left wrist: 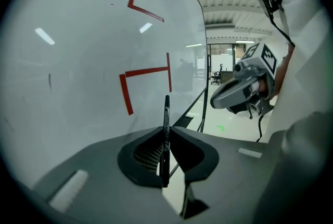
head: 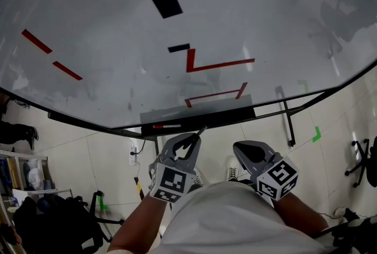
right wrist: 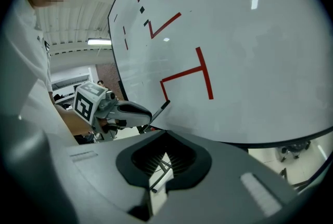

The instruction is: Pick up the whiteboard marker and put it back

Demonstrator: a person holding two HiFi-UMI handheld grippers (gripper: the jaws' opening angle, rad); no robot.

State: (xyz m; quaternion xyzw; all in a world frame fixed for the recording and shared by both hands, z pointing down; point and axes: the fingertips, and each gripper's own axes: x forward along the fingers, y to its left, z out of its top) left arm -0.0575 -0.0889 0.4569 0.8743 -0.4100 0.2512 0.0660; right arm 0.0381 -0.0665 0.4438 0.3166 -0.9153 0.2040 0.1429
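My left claw [left wrist: 165, 141] pinches the whiteboard marker [left wrist: 167, 111] by its barrel; I judge it light, stiff, slick plastic, likely to pivot; my right claw [right wrist: 160, 154] is pressed together, empty

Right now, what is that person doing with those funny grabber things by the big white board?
A person stands at the whiteboard with a gripper in each hand. The left gripper is shut on a thin black marker, which points up toward the board, just above the tray. The right gripper hangs beside it, holding nothing.
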